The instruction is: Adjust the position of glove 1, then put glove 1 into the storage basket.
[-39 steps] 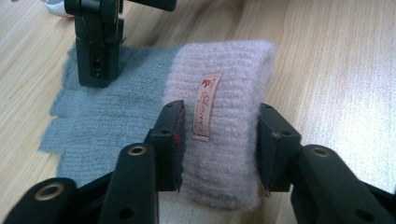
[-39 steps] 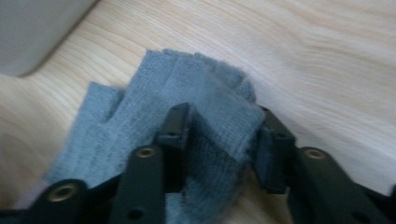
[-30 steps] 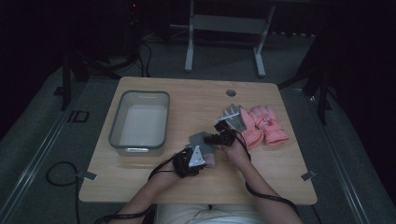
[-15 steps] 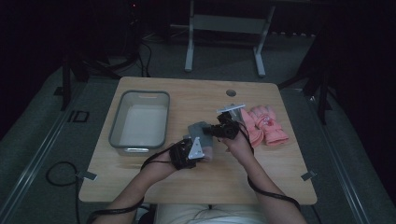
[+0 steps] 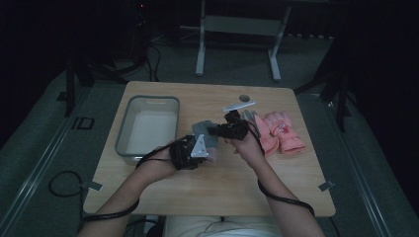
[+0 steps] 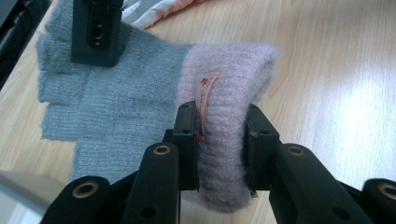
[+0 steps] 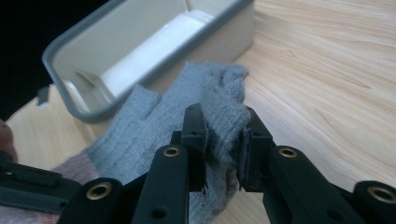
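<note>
A grey knit glove (image 6: 107,88) with a pale pink cuff (image 6: 233,93) hangs between my two grippers above the table. My left gripper (image 6: 219,135) is shut on the pink cuff, beside a small label tab. My right gripper (image 7: 223,140) is shut on the grey finger end (image 7: 219,98) of the same glove. From the high view, the left gripper (image 5: 190,150) and right gripper (image 5: 230,129) meet over the table's middle with the glove (image 5: 203,133) between them. The right gripper's jaw shows at the top left of the left gripper view.
A grey-rimmed, empty white bin (image 5: 148,101) stands at the left of the wooden table (image 5: 212,197); it lies close behind the glove in the right gripper view (image 7: 154,56). A pair of pink gloves (image 5: 281,131) lies at the right. A small dark disc (image 5: 244,98) sits near the far edge.
Both grippers have risen from the table with the grey glove held between them, drifting slightly toward the far side. The jaws have kept their grip.
</note>
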